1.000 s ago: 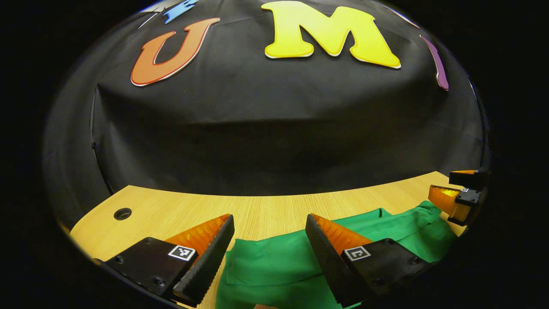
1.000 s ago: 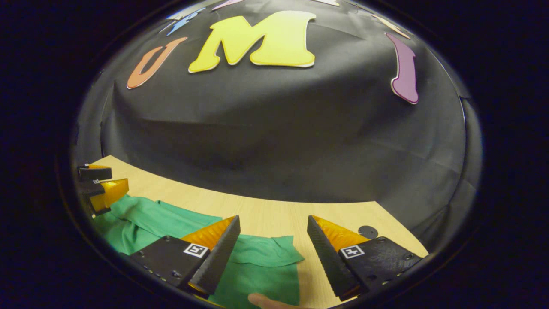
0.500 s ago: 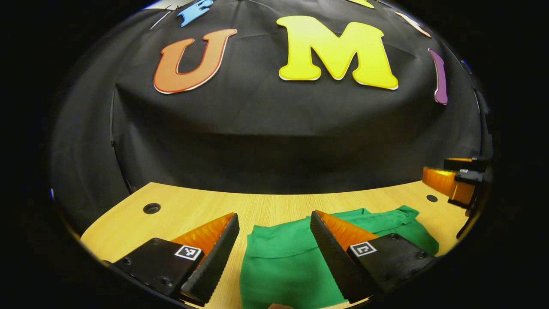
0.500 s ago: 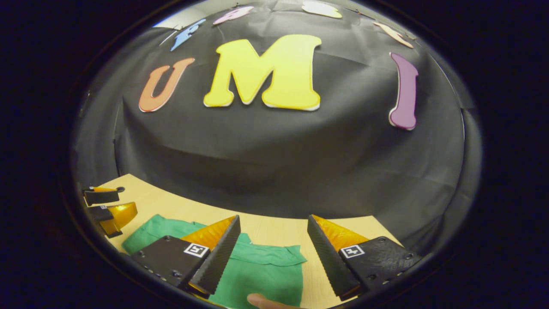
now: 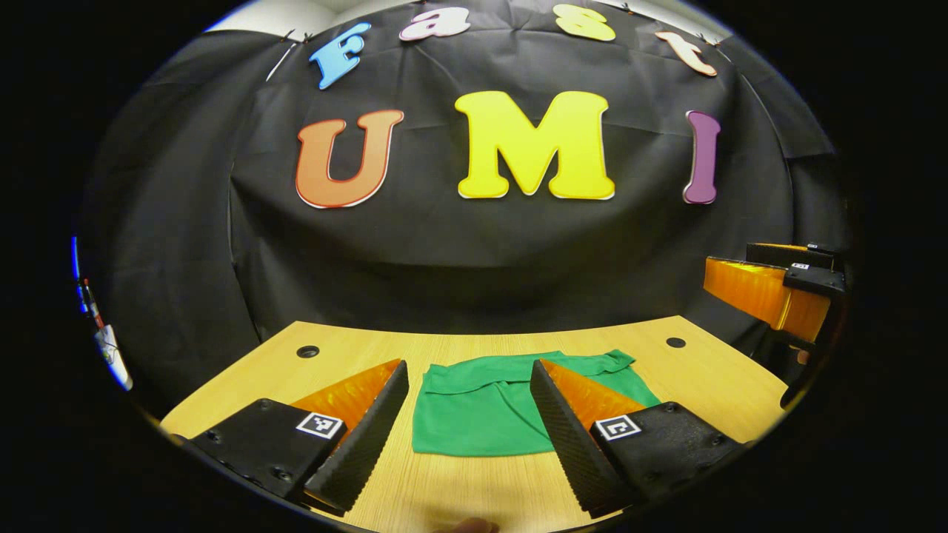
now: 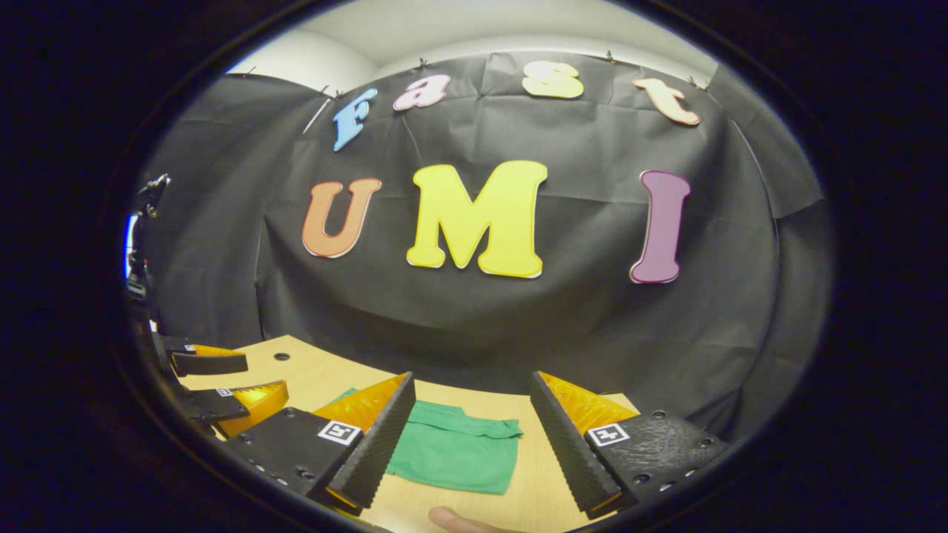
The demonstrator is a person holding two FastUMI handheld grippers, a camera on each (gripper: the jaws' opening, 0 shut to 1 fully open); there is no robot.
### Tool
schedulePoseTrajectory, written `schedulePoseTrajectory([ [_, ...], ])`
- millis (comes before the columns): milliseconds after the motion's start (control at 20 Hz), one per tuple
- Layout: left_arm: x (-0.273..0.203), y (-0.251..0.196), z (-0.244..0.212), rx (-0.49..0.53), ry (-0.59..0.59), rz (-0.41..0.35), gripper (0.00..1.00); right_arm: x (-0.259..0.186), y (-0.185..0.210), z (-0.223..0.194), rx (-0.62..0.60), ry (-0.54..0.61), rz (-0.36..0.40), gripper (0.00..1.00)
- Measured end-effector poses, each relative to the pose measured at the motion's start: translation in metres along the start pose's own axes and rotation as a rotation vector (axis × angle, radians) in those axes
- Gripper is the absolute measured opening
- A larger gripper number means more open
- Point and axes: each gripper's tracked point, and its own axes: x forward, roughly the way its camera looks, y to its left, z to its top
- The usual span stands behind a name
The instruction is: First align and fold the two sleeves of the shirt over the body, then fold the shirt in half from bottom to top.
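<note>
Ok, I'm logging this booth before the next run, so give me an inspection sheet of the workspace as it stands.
Surface: light wooden table, two round holes near its far edge.
Job's things: green shirt lies flat on the table as a compact folded rectangle, no sleeves sticking out.
Clutter: nothing seen on the table besides the shirt.
Grippers: left gripper jaws wide apart, holding nothing, above the table short of the shirt; right gripper jaws wide apart, holding nothing. A fingertip shows at the bottom edge of the right gripper view.
Cables: nothing seen.
Surroundings: black cloth wall behind the table; pale wall above it.
</note>
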Motion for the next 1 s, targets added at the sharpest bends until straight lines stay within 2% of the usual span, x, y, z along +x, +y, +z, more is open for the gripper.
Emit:
schedulePoseTrajectory([
  [250, -0.088, -0.024, -0.003, -0.031, -0.062, -0.026, 1.00, -0.108, -0.019, -0.013, 0.004, -0.026, -0.012, 0.94],
  [450, -0.143, -0.023, -0.009, -0.040, -0.112, -0.017, 1.00, -0.174, -0.028, -0.019, -0.023, -0.077, -0.016, 0.95],
  [650, -0.175, -0.014, -0.020, -0.016, -0.094, -0.009, 1.00, -0.218, -0.029, -0.033, -0.010, -0.094, -0.052, 0.96],
  [850, -0.196, -0.027, -0.027, 0.007, -0.094, -0.050, 1.00, -0.245, -0.006, -0.056, -0.054, -0.042, -0.006, 0.96],
  [1000, -0.205, -0.039, -0.034, 0.055, -0.098, -0.078, 1.00, -0.261, -0.003, -0.070, -0.053, -0.038, -0.027, 0.95],
])
